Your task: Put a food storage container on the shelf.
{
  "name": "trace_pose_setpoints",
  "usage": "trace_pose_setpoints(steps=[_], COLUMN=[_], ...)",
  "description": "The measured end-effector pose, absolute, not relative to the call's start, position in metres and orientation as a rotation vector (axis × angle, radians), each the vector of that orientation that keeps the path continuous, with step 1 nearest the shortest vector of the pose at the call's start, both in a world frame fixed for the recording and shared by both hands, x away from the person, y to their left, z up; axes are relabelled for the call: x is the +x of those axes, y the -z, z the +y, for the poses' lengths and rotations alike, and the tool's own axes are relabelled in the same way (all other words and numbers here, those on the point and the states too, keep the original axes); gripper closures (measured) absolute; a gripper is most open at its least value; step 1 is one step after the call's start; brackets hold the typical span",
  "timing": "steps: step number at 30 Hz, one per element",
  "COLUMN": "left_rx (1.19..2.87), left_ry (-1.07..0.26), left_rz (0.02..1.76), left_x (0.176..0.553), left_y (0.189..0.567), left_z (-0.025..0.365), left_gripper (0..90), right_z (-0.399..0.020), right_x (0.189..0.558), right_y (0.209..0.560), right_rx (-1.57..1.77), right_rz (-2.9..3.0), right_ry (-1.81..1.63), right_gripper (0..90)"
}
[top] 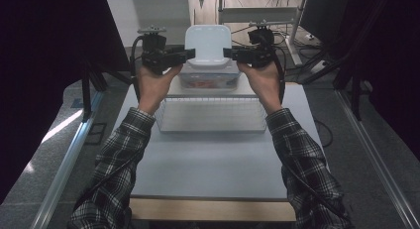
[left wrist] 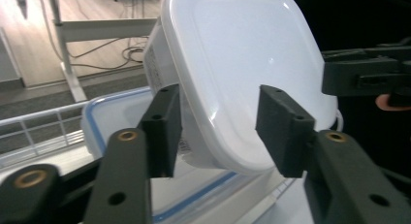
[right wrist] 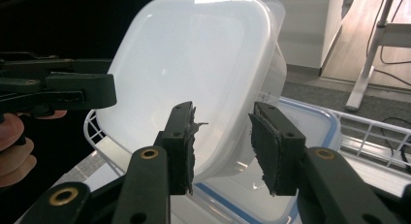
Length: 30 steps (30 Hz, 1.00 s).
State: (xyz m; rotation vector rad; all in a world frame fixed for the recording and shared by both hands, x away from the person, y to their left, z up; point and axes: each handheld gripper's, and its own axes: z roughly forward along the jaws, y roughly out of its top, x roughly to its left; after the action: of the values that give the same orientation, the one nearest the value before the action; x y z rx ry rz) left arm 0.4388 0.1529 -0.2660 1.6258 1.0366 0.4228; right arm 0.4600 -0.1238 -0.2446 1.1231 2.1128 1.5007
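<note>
White rounded-square plastic lid (top: 208, 44) tilted near upright, leaning above clear food container with blue seal rim (top: 210, 80), at far end of pale grey table (top: 208, 159). Left tool (top: 190, 54) at lid's left edge, right tool (top: 228, 53) at right edge. In left gripper view lid edge (left wrist: 242, 78) between spread jaws, pads apart from plastic on both sides, no pinch. Same in right gripper view: lid rim (right wrist: 194, 78) in the gap, jaws parted, pads not pressing. Lid judged light, thin, slightly flexible, glossy and slippery; best taken at raised rim on opposite edges, gently. Likely to tip or slide if left unsupported. White wire basket (top: 210, 115) just in front of container, between it and the forearms; dark screens to both sides
</note>
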Motion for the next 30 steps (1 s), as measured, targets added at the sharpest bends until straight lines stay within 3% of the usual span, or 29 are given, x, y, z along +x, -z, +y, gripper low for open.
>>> trace_pose_setpoints(steps=[11,20,27,30], left_rx=[1.606,1.602,1.598,1.597], left_ry=[-0.454,-0.46,-0.45,-0.446], left_rz=[1.078,1.092,1.075,1.06], left_x=[0.451,0.457,0.457,0.455], left_y=[0.264,0.261,0.261,0.26], left_z=[0.153,0.15,0.149,0.149], left_gripper=[39.9,36.8,32.7,29.1], right_z=[-0.12,-0.119,-0.12,-0.122], right_x=[0.465,0.47,0.472,0.471], right_y=[0.244,0.243,0.243,0.242], right_rx=[1.134,1.153,1.139,1.11], right_rz=[2.074,2.041,2.039,2.047], right_ry=[-1.502,-1.493,-1.506,-1.517], right_gripper=[60.3,59.1,55.0,48.6])
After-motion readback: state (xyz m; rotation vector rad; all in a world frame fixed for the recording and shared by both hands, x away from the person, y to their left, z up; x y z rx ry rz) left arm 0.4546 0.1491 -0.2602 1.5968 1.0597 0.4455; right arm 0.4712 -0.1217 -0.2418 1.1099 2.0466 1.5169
